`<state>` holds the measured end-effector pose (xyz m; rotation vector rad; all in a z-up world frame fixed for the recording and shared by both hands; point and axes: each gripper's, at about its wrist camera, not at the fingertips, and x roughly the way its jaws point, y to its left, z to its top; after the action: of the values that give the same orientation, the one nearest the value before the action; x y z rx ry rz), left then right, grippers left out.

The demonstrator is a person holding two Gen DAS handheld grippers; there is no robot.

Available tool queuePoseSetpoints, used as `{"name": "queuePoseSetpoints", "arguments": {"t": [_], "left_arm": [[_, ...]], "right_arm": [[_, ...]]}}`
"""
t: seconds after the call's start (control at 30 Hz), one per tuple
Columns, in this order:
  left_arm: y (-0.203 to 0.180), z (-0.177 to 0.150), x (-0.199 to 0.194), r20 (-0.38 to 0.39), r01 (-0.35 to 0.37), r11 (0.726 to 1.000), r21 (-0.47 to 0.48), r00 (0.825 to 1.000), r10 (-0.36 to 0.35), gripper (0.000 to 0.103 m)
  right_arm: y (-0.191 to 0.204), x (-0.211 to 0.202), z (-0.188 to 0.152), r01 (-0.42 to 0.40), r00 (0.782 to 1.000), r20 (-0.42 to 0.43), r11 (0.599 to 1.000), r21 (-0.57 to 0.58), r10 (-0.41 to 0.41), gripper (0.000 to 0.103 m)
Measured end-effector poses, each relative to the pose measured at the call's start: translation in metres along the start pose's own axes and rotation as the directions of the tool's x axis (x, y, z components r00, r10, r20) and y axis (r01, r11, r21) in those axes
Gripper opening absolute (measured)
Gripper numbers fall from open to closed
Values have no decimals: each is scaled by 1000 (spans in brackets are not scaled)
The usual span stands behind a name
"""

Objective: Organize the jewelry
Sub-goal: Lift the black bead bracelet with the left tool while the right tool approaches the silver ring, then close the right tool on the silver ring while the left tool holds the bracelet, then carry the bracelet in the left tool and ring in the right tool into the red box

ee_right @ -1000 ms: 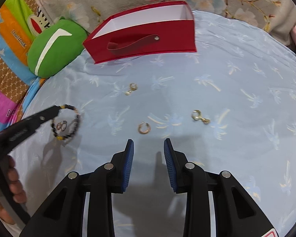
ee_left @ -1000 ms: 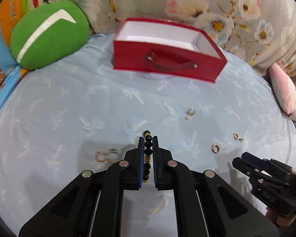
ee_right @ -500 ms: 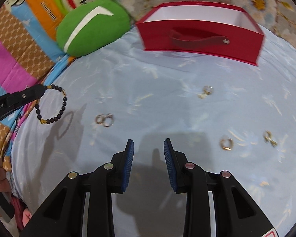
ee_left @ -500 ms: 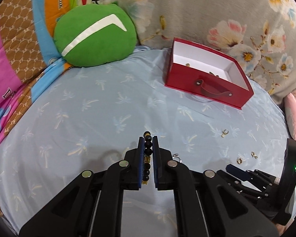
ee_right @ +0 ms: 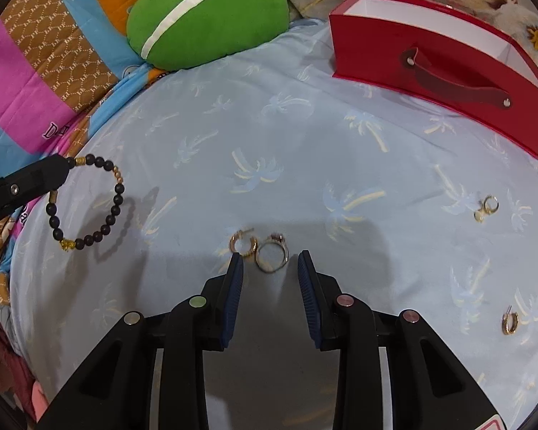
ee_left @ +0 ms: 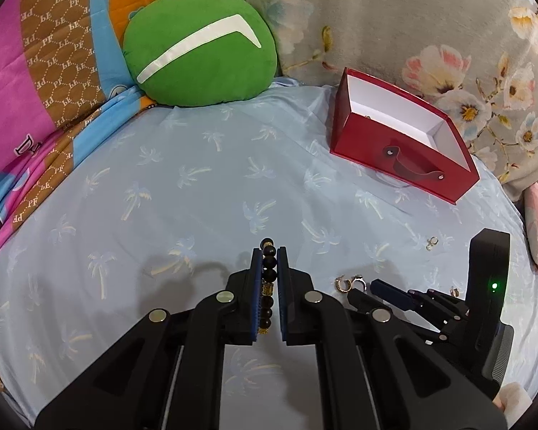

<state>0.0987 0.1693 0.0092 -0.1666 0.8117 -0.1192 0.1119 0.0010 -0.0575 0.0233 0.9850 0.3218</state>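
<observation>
Left hand-held gripper (ee_left: pixel 269 279) clamps the bead bracelet (ee_right: pixel 89 204); right hand-held gripper (ee_right: pixel 270 272) gapes empty over a ring (ee_right: pixel 272 254), hoop earring (ee_right: pixel 243 244) at ten o'clock, red box (ee_right: pixel 437 71) at one.

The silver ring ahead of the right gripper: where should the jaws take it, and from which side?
Across its band, from above. The ring lies flat on the sheet, so only the thin band offers a grip. The right gripper stands open, already astride it. A gold hoop sits against its left edge; closing a little rightward would probably avoid pinching both.
</observation>
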Motion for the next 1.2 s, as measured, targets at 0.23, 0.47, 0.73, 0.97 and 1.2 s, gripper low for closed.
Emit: {"name": "queuePoseSetpoints", "arguments": {"t": [0.23,0.47,0.73,0.97,1.2], "left_arm": [[4,-1,6,-11,11,1000,-12,1000,-11,7],[-5,-2,9,-18,36,999,0,999,-36,7],[-29,2,5,-9,78,996,42,997,-78,7],[-72,27,7,19,130,984,119,991,-133,7],[-120,75,18,65,172,966,192,980,-188,7]], "right_arm": [[0,2,0,26,1000,10,999,-22,-26,19],[-7,-9,-8,28,999,22,1000,8,-28,18],[-41,-64,-6,35,992,114,995,93,-46,18],[-89,-112,12,71,972,210,984,162,-105,18],[-142,-134,49,112,947,277,975,190,-163,18]]}}
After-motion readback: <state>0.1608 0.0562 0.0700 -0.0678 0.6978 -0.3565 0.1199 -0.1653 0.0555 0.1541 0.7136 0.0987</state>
